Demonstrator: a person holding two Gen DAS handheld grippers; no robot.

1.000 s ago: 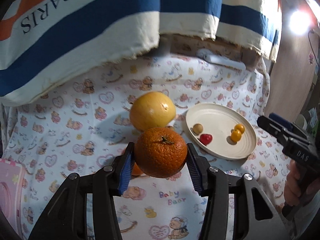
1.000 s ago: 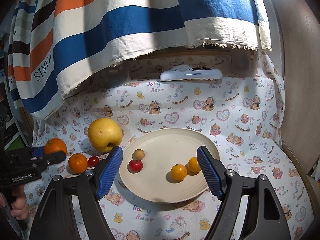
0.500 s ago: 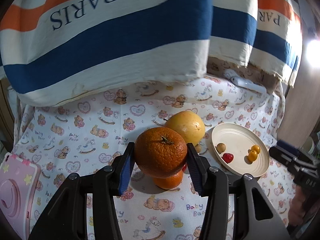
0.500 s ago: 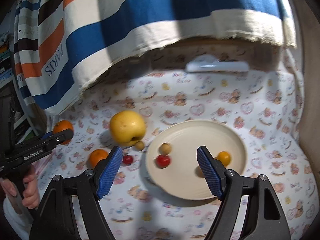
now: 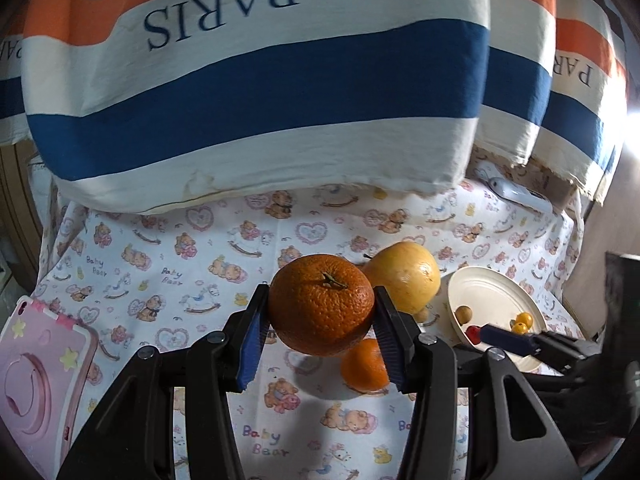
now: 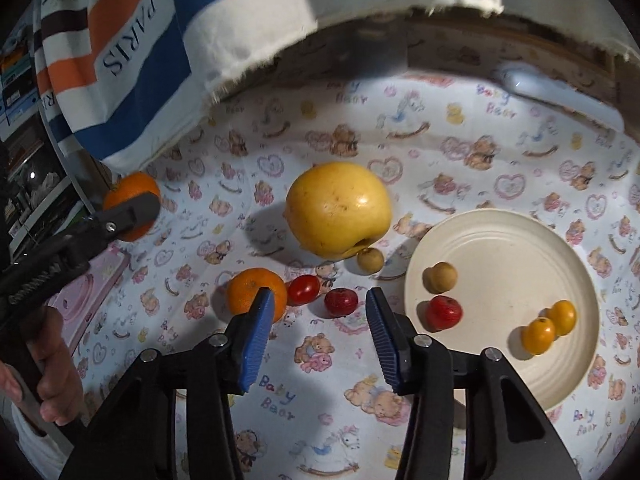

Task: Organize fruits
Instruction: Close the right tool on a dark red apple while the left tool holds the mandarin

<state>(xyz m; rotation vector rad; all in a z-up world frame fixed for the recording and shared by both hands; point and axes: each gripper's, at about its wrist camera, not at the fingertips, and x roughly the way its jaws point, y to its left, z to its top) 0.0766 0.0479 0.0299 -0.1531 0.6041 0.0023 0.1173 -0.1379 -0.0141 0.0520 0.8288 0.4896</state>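
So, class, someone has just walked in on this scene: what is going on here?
A person is sorting fruit on a bear-print cloth, with tongs in each hand. The left tongs are shut on a large round orange, held above the cloth. The right tongs are open over a small red fruit lying on the cloth. The cream round plate already holds four small fruits; a big yellow apple and a smaller orange are on the cloth.
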